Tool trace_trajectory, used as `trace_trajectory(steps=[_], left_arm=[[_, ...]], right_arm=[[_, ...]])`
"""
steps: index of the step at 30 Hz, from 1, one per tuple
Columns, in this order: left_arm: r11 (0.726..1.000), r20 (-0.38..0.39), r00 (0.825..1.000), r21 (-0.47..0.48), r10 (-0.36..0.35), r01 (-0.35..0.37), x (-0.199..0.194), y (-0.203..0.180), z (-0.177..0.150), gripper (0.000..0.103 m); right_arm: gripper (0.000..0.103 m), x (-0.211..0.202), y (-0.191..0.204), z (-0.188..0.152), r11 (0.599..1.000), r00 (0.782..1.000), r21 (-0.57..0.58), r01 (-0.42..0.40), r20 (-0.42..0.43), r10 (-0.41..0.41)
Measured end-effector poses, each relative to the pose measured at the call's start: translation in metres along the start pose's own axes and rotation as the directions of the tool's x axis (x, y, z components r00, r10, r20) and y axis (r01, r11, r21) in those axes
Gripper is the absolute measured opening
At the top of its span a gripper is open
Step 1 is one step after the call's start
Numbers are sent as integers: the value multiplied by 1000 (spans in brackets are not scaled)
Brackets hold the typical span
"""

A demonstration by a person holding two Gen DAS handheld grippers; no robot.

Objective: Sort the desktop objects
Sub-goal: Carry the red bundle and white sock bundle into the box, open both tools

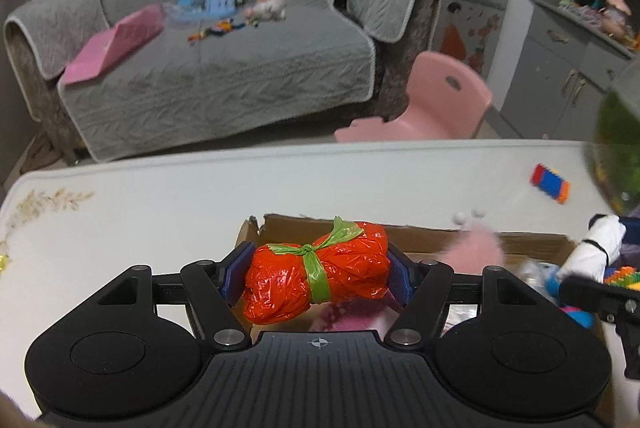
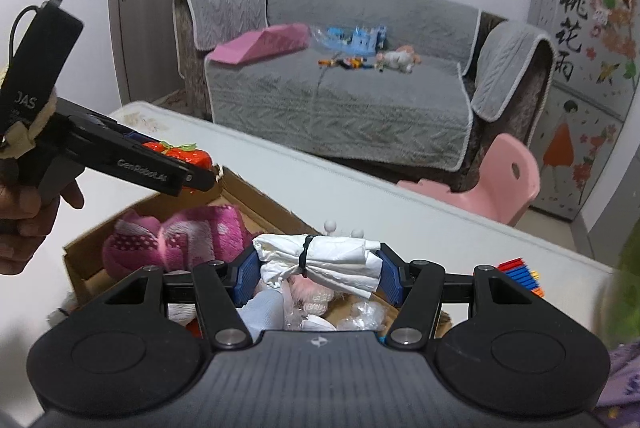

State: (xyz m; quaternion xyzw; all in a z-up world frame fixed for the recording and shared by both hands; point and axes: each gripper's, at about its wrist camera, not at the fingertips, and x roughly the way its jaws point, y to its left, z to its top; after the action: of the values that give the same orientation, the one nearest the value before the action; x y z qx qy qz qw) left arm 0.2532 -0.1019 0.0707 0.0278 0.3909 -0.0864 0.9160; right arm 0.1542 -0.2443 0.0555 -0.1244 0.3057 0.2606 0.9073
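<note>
While both hands hung over the cardboard box [image 2: 240, 194] on the white desk [image 1: 160, 204], the left gripper [image 1: 317, 270] fingers clamped a red plastic-bag bundle [image 1: 320, 268]; the right gripper [image 2: 318, 274] fingers clamped a white bag bundle [image 2: 324, 260].

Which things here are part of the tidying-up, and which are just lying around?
Part of the job:
- red bag bundle, held in the left gripper
- white bag bundle, held in the right gripper
- cardboard box under both
- colourful block toy on the table

Just lying about:
- grey sofa with its toys
- pink chair
</note>
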Motion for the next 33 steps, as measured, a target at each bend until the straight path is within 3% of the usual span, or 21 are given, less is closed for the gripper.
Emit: trace_trajectory(steps=[5, 10, 16, 21, 33], left_arm=[[999, -70, 998, -35, 9, -12, 33, 8, -4, 75], [998, -92, 996, -58, -17, 12, 42, 12, -11, 88], [999, -37, 999, -42, -2, 0, 24, 3, -14, 103], [999, 7, 1000, -42, -6, 6, 5, -1, -13, 103], [1000, 98, 995, -27, -11, 14, -53, 1, -27, 103]], right_arm=[[56, 24, -2, -9, 1000, 999, 8, 2, -51, -1], [58, 35, -2, -19, 1000, 996, 5, 19, -84, -19], [70, 24, 10, -24, 996, 995, -53, 67, -64, -71], [82, 10, 15, -19, 995, 996, -70, 76, -35, -79], [90, -38, 29, -14, 992, 995, -92, 85, 51, -81]])
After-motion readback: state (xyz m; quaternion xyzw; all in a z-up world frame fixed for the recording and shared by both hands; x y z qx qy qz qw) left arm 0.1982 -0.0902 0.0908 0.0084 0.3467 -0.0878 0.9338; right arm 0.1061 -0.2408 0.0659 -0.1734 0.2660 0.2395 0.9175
